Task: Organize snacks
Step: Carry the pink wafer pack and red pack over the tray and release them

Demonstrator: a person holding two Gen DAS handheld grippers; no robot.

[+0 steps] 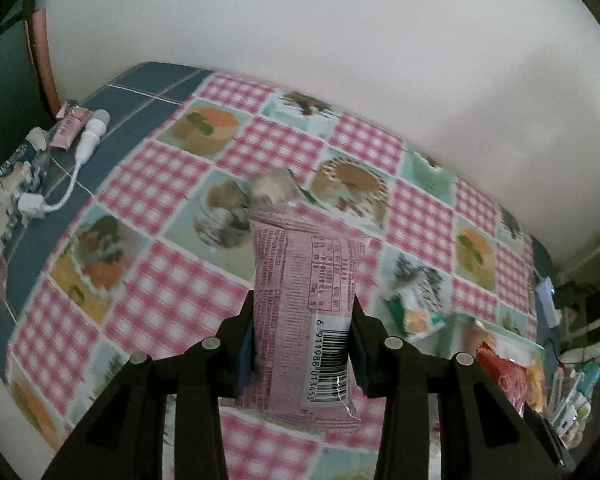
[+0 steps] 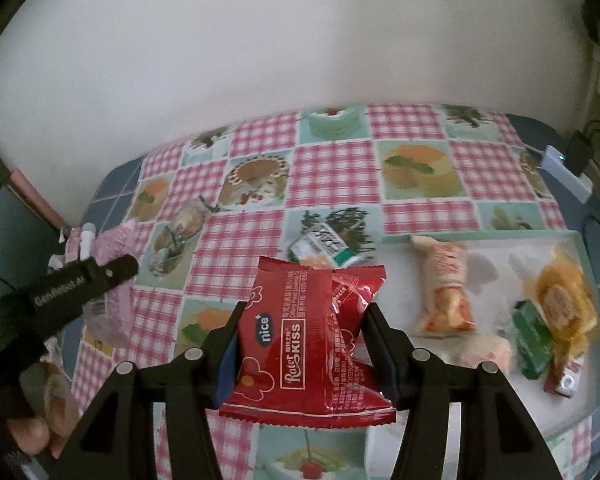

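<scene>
Left wrist view. Left gripper (image 1: 303, 344) clamped on pink crinkled plastic snack packet (image 1: 304, 312), barcode side up, packet standing lengthwise toward 12 o'clock, pinched across its narrow width; probably so the long body clears the table for carrying. Held above pink-checked oilcloth table cover with cake prints (image 1: 148, 184). Small clear-wrapped round snack (image 1: 270, 188) lying just past packet's far end. White-and-green snack wrapper (image 1: 414, 312) at 3 o'clock. White charging cable with plug (image 1: 80, 160) far off at 10 o'clock, on blue tiled strip; unrelated clutter.

Right wrist view. Right gripper (image 2: 300, 344) closed on glossy red foil snack packet (image 2: 304, 344), brand side up, gripped at both side edges, lifted off the cloth. Shallow white tray with pale green rim (image 2: 496, 236) at 2–3 o'clock, holding orange-and-white wrapped roll (image 2: 444, 292), yellow wrapped pastry (image 2: 560, 300), green box-like snack (image 2: 534, 336); likely the sorting destination. Other gripper entering at 9 o'clock, angled inward, pink packet partly hidden behind it.
</scene>
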